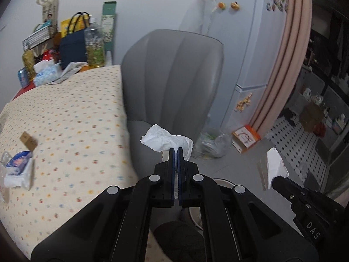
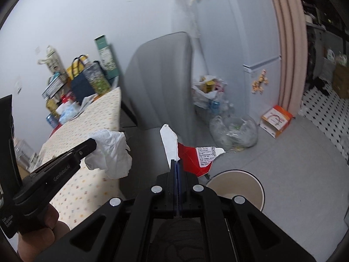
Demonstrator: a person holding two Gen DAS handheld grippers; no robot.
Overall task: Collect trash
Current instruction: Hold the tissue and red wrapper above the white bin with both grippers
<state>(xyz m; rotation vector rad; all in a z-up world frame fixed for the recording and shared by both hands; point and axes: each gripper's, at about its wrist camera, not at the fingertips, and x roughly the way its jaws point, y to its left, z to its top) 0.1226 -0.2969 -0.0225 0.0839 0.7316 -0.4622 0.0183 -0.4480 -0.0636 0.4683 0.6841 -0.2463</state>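
Far left, the surface (image 1: 65, 113) under a cream cloth with small coloured dots carries a blue-and-white plastic packet (image 1: 18, 166) and a small brown cardboard box (image 1: 28, 140) near its left edge. At the back of it, against the wall, clutter: dark navy tote bag with yellow handles (image 1: 73, 48), clear plastic jar with a floral print (image 1: 94, 48), tall green carton (image 1: 108, 24).

Grey upholstered chair (image 1: 172, 74) stands just beside the surface, on its right.

Left hand-held gripper (image 1: 175, 151): jaws pinched together on a crumpled white tissue (image 1: 165, 140), which sticks out past the fingertips in front of the chair seat. In the right wrist view the same tissue hangs over the edge of the surface, a hand (image 2: 41, 231) gripping the handle below.

Right hand-held gripper (image 2: 175, 162): jaws clamped on a torn red-and-white paper wrapper with a printed label (image 2: 192, 155), held in the air above the floor. Round beige waste bin (image 2: 237, 185) sits open just below and to the right of it.

Further right, on the grey floor: clear plastic bag stuffed with bottles and cans (image 2: 233, 131), white bag of mixed trash (image 2: 207, 89) behind it against the white fridge (image 2: 257, 43), orange-and-white cardboard box (image 2: 277, 121) by the pink curtain (image 2: 288, 43). Fridge door carries small magnets, blurred.
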